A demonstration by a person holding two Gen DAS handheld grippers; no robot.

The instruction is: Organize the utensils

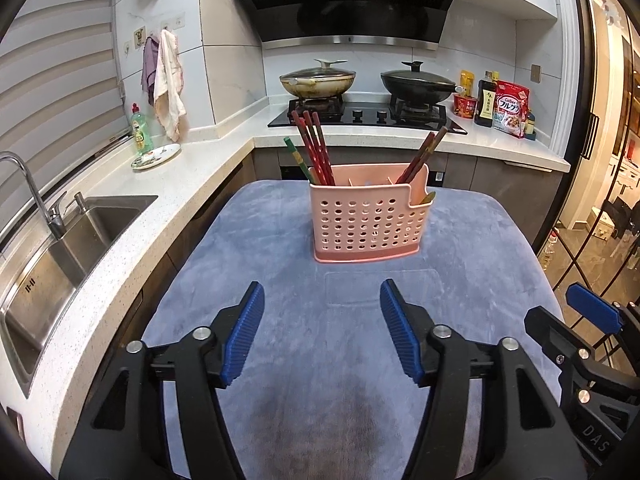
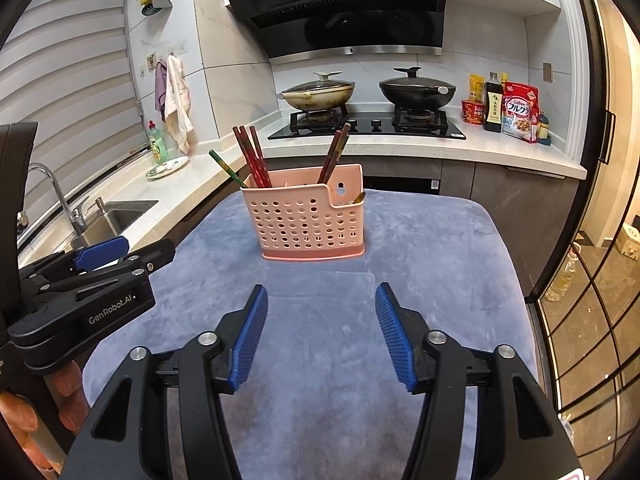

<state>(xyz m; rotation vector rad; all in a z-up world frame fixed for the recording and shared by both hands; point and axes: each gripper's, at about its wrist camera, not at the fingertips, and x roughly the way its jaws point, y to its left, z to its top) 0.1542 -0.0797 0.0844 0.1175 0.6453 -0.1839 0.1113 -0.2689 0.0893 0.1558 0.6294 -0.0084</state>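
Observation:
A pink perforated utensil holder (image 1: pixel 366 220) (image 2: pixel 306 222) stands upright on a blue-grey cloth-covered table (image 1: pixel 280 340) (image 2: pixel 420 280). Several red chopsticks (image 1: pixel 316 148) (image 2: pixel 252 156) and one green chopstick (image 1: pixel 298 160) (image 2: pixel 226 168) lean in its left compartment. Brown chopsticks (image 1: pixel 424 154) (image 2: pixel 336 152) lean in its right part, and a utensil tip (image 1: pixel 428 198) (image 2: pixel 359 198) shows in the low side pocket. My left gripper (image 1: pixel 322 304) is open and empty, in front of the holder. My right gripper (image 2: pixel 322 304) is open and empty, also short of the holder.
A white countertop (image 1: pixel 120 240) with a steel sink (image 1: pixel 60 264) runs along the left. A stove (image 1: pixel 360 114) with two lidded pans lies behind the table. Bottles and a cereal bag (image 1: pixel 510 108) stand at the right. A glass door (image 1: pixel 600 220) is on the right.

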